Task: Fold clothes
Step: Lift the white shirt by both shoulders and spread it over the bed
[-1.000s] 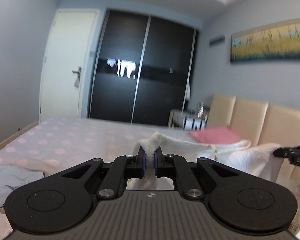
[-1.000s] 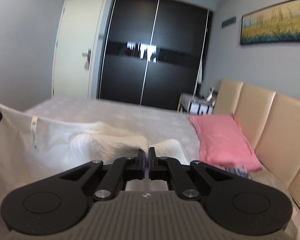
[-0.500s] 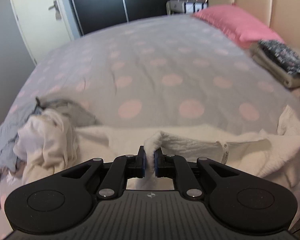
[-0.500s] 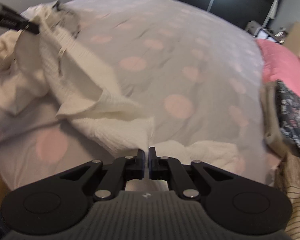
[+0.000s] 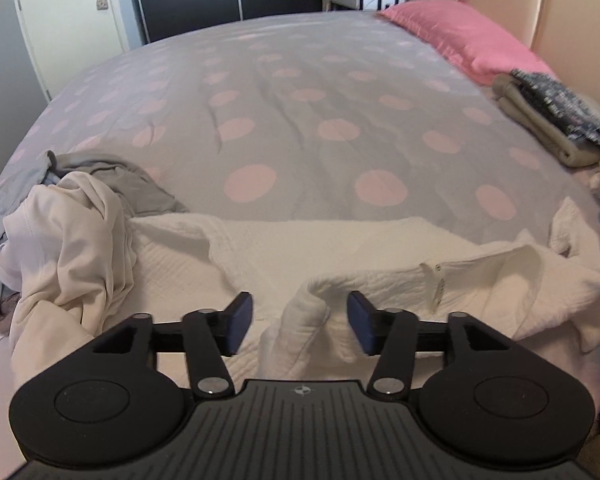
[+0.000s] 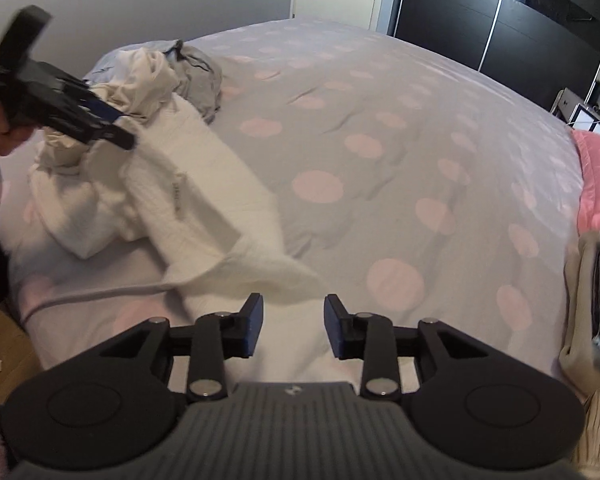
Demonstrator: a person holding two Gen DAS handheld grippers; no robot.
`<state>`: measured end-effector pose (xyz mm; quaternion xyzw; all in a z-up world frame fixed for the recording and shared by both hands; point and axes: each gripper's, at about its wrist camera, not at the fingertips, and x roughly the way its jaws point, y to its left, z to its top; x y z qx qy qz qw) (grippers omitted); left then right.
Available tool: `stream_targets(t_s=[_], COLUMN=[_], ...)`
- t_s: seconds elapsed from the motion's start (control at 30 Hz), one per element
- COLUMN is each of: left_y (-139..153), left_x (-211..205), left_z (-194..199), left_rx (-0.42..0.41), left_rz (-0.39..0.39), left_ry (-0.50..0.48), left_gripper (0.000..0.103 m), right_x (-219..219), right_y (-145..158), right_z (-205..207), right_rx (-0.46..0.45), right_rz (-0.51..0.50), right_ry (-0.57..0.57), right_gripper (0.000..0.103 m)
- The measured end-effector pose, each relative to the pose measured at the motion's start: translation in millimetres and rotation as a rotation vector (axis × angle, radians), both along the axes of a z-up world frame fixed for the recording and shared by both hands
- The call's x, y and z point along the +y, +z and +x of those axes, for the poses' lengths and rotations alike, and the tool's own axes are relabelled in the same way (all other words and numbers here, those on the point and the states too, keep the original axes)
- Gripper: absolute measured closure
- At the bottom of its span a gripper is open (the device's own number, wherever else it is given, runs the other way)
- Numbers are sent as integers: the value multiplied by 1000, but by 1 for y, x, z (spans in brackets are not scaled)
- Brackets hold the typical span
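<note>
I see bed, grey cover with pink dots. White textured garment spread along near edge. Crumpled cream and grey clothes heaped at left corner, touching it. Pink pillow at headboard end; folded stack just beside it, dark patterned piece on top.

Both tools look the same: matte black housing, ribbed grey centre plate with a small emblem, a round black disc on each side, and linkage arms with silver screw heads. Left tool and right tool have dark blue pads on the fingertips. A grey cable runs at lower left in the right wrist view.
</note>
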<state>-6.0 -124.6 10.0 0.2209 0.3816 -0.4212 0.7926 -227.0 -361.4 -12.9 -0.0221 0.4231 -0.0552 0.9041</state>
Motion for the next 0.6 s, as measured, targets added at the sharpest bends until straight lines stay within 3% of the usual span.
stream_targets(t_s=[0.07,0.23,0.4,0.6], left_y=[5,2,-23,-41], left_x=[8,28,29,17], left_z=[1,-3,0,-1], left_rx=[12,24,30,27], left_rz=[-34,-36,70,150], left_ry=[-29,-107,-128,-130], left_gripper=[49,45,45,52], right_x=[-9,-21,-25,-12], right_y=[-8,-27,-43,-63], right_z=[15,41,54,63], right_rx=[17,57,86,140], right_rz=[-26,-78,-124,-282], right_ry=[5,65,145,323], right_gripper=[66,65,64,61])
